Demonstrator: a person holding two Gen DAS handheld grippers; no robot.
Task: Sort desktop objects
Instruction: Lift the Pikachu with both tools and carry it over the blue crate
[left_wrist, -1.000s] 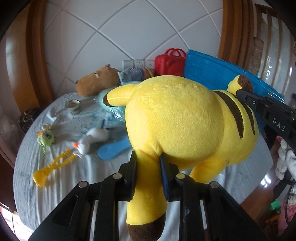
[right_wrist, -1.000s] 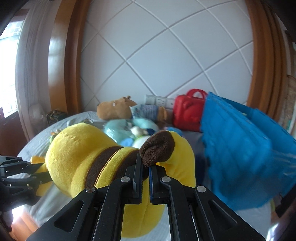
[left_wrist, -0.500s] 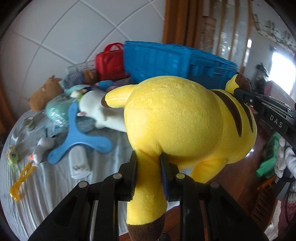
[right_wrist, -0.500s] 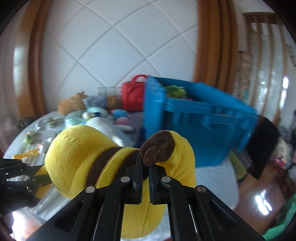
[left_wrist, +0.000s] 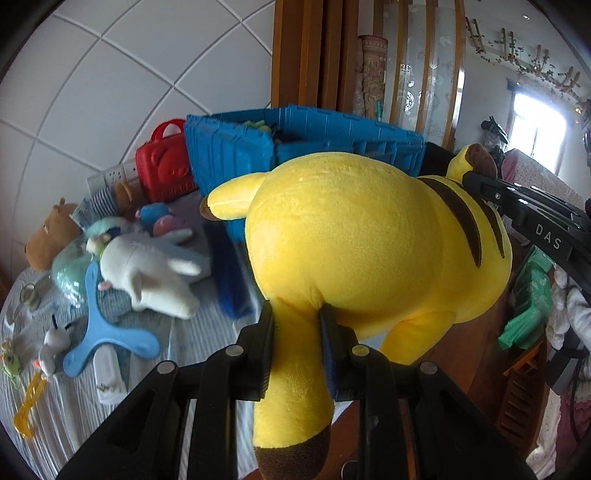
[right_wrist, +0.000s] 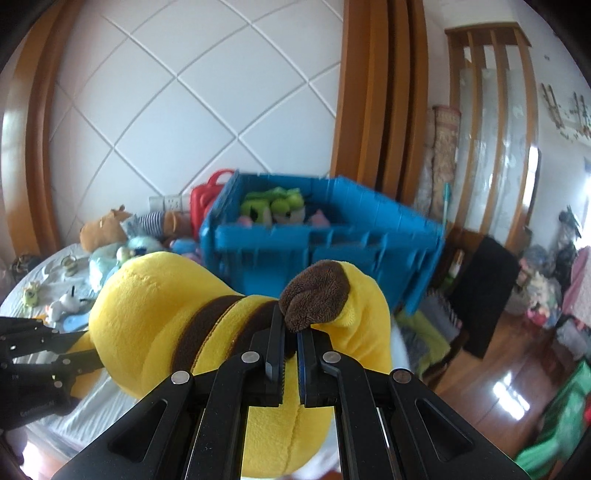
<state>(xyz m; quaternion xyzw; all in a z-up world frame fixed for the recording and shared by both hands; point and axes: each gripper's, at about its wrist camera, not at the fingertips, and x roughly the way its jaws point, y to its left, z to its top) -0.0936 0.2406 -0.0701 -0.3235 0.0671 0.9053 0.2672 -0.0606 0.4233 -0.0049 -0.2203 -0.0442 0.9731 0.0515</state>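
Above the near edge of the counter (left_wrist: 173, 343), the yellow plush (left_wrist: 362, 251) hangs clear of the cloth, carried between both tools. Left tool (left_wrist: 295, 350) pinches one yellow limb with a brown tip; right tool (right_wrist: 291, 343) is pressed together on the base of a brown-tipped ear. Blue crate (right_wrist: 321, 240) stands beyond the plush, open at the top, with green and pink soft toys already inside.

Judging by the task, the step in hand is carrying the plush over to the crate and dropping it in. To do it well, both tools should rise together so the bulky body clears the crate's near wall, then travel level until the belly sits over the opening. Letting go with both at once should keep it from swinging or hooking on the rim. The thin pinch on the ear looks the more likely to slip.

Left of the crate lie a white plush (left_wrist: 151, 273), a blue three-armed toy (left_wrist: 107, 339), a brown plush (left_wrist: 48, 236) and a red case (left_wrist: 162, 166). None of these blocks the route; only the crate's own wall does.
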